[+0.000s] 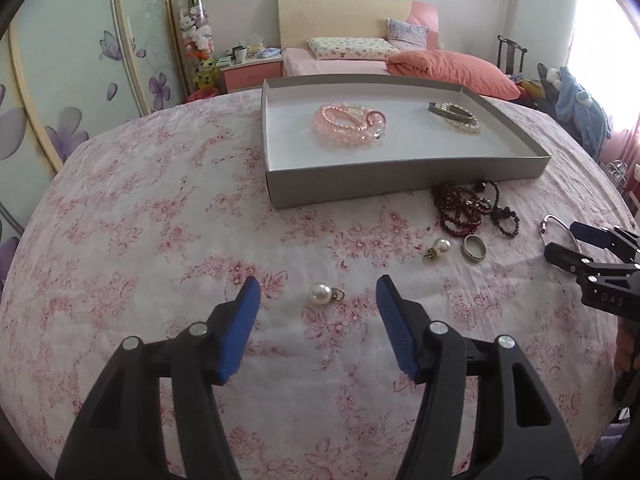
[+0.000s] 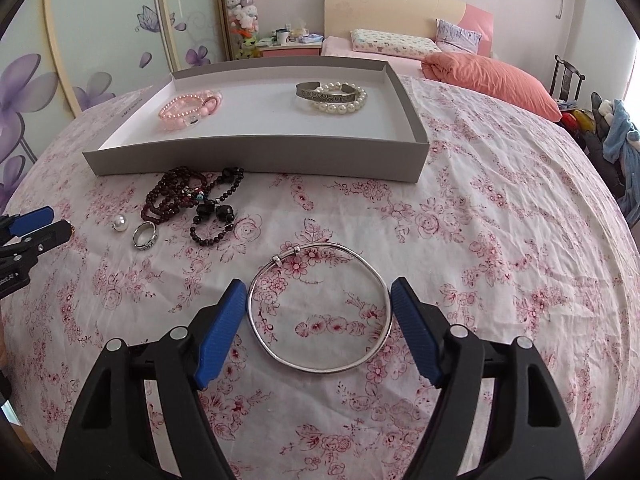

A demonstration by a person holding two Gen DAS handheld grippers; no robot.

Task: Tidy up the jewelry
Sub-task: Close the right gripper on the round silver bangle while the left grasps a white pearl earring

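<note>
My left gripper (image 1: 318, 286) is open, its blue pads on either side of a pearl earring (image 1: 321, 293) lying on the floral cloth. My right gripper (image 2: 318, 292) is open around a thin silver bangle (image 2: 320, 308) flat on the cloth. A grey tray (image 1: 400, 174) holds pink bead bracelets (image 1: 352, 124), a silver cuff (image 2: 326, 94) and a pearl bracelet (image 2: 344, 106). Dark red bead strands (image 2: 192, 196), a silver ring (image 2: 145, 234) and a second pearl earring (image 2: 119, 223) lie in front of the tray.
The table is round with a pink floral cloth (image 1: 140, 220). Behind it stand a bed with an orange quilt (image 1: 452, 66), a nightstand (image 1: 252, 72) and a wardrobe with flower decals (image 1: 80, 80). A chair with clothes (image 1: 576, 104) is at right.
</note>
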